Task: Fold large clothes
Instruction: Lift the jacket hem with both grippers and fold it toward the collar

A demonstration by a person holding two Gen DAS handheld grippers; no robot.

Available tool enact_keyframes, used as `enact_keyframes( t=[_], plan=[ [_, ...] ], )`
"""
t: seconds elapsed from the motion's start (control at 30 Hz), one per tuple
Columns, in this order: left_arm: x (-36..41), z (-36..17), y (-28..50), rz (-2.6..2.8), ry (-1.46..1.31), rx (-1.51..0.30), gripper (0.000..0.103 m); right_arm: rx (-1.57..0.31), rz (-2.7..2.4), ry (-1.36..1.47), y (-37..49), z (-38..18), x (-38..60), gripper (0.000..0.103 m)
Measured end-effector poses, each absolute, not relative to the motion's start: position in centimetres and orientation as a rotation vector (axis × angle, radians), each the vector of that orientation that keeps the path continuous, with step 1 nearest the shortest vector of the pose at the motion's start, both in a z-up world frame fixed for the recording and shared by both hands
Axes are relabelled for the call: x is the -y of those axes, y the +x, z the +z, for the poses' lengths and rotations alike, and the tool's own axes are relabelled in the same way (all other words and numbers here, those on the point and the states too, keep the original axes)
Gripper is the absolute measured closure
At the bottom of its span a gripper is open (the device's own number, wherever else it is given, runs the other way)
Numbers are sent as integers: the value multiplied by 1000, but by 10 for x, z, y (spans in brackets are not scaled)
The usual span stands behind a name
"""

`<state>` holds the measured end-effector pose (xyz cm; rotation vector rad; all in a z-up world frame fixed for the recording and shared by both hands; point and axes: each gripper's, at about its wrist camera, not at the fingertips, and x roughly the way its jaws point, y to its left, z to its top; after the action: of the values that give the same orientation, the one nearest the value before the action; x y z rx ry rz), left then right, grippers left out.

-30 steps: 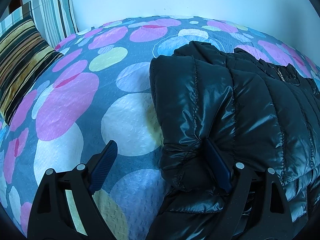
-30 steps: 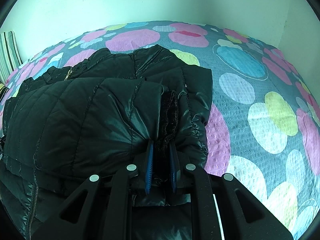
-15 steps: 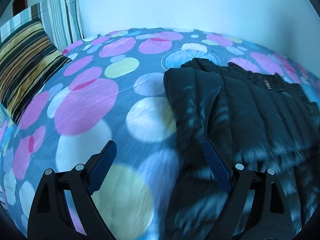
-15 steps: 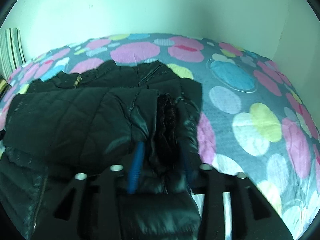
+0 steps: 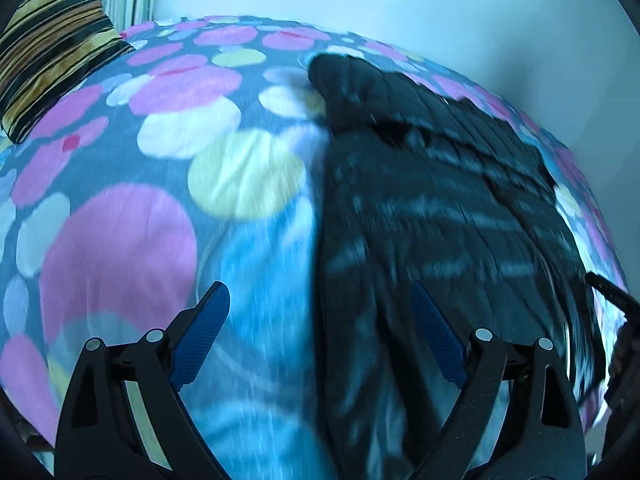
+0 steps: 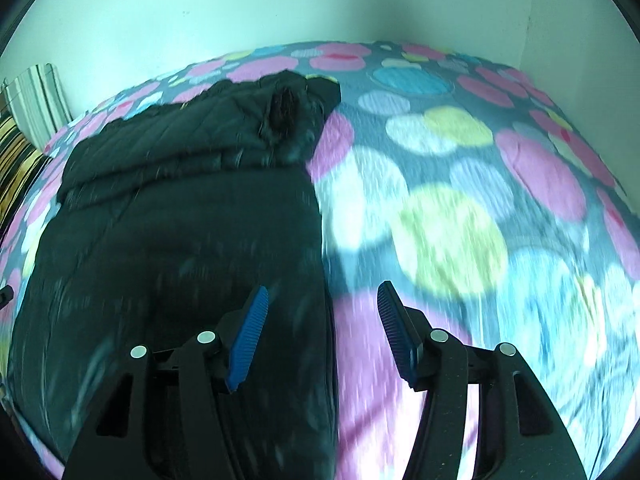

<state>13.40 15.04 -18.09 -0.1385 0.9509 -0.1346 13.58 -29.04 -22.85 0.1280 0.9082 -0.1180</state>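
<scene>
A shiny black quilted jacket [image 5: 440, 208] lies on a bed with its sleeves folded across its upper part. In the right wrist view the jacket [image 6: 180, 232] fills the left half, its furry cuff at the far end. My left gripper [image 5: 319, 292] hangs open and wide above the jacket's left edge, holding nothing. My right gripper [image 6: 324, 288] hovers over the jacket's right edge; its jaws are opening and nothing is between the pads. Both views are blurred by motion.
The bedspread [image 5: 120, 240] is grey with big pink, white, yellow and blue circles, and it stretches bare to the right of the jacket [image 6: 460, 220]. Striped pillows [image 5: 44, 60] lean at the far left corner. A pale wall [image 6: 280, 8] runs behind the bed.
The right gripper let go of the sleeve cuff it was pinching and opened. Both grippers pulled back toward the near end of the jacket, so the folded sleeves now lie farther away.
</scene>
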Motion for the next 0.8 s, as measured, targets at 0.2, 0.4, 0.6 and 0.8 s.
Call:
enact_keyframes(
  t=[0.2, 0.4, 0.6, 0.8],
  plan=[
    [-144, -196, 103, -233, -159, -991, 12, -923, -73, 117, 97, -237, 282, 38],
    [-135, -206, 86, -305, -148, -1007, 11, -958, -18, 152, 72, -252, 276, 37],
    [-129, -208, 76, -362, -176, -1002, 31, -956, 16, 146, 55, -257, 265, 53],
    [-131, -206, 70, -397, -221, -1005, 58, -951, 36, 120, 47, -255, 256, 79]
  ],
)
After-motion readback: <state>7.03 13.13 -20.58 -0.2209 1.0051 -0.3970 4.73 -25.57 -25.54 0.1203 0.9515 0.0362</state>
